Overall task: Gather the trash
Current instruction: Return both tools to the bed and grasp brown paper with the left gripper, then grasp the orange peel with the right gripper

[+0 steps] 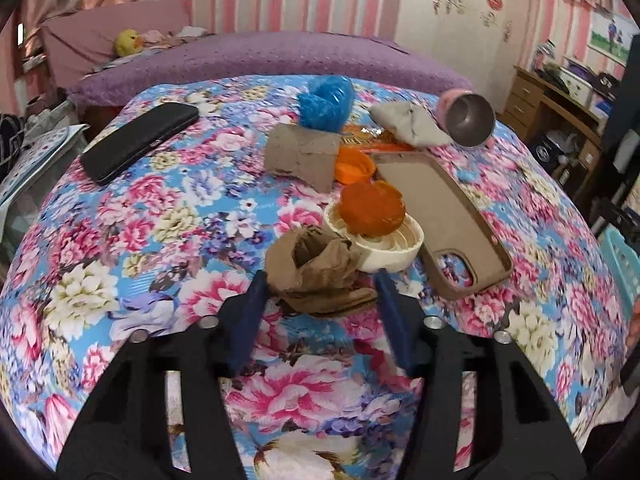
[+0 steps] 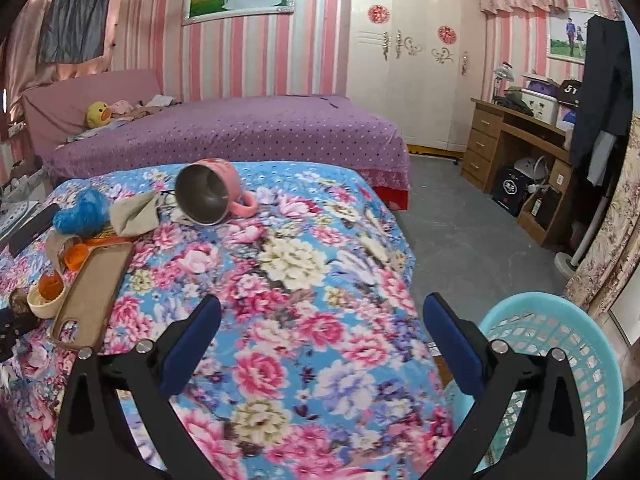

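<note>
Right now the left gripper [image 1: 318, 280] has its jaws around the crumpled brown paper [image 1: 316, 264] on the bed [image 1: 120, 240], both sides at the wad's flanks; whether they press it I cannot tell. The wad sits at twelve o'clock, with a white lid [image 1: 384, 248] just behind it. The right gripper [image 2: 322, 320] gapes wide and empty, and only its view shows the basket [image 2: 560, 344] at four o'clock.

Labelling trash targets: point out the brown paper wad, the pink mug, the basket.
brown paper wad [image 1: 316, 268], left wrist view, crumpled middle
pink mug [image 2: 208, 192], right wrist view, steel inside
basket [image 2: 560, 344], right wrist view, lattice wall
</note>
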A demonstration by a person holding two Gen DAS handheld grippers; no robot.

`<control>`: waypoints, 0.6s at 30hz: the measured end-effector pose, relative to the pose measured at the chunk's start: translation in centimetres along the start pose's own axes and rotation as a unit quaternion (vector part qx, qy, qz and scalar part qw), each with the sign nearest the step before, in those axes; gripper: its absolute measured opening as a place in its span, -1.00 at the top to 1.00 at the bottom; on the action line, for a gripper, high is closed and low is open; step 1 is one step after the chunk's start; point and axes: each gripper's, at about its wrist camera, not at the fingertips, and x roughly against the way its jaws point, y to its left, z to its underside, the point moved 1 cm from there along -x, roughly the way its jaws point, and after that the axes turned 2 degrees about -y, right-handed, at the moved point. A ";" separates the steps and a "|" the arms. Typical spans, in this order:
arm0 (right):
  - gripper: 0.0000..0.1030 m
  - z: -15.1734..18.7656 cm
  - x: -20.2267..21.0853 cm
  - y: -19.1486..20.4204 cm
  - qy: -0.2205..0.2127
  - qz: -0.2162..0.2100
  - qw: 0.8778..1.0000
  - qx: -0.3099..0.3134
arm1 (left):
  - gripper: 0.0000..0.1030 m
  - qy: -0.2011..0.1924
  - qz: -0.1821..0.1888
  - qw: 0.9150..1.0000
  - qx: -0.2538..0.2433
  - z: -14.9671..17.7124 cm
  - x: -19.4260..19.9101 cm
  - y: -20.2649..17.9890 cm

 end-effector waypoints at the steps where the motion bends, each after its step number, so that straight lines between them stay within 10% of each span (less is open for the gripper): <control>1: -0.91 0.0 0.0 0.3 0.000 -0.003 1.000 0.000 | 0.07 -0.003 0.001 1.000 -0.006 0.0 0.3 0.0; 7: -0.91 -0.3 0.1 4.3 0.001 -0.053 0.999 0.002 | 0.09 -0.031 0.001 1.000 -0.001 -0.8 3.0 1.9; 18: -0.89 -0.1 0.4 18.0 0.001 -0.158 0.983 0.090 | 0.09 -0.073 -0.109 0.990 0.056 -3.2 4.4 10.1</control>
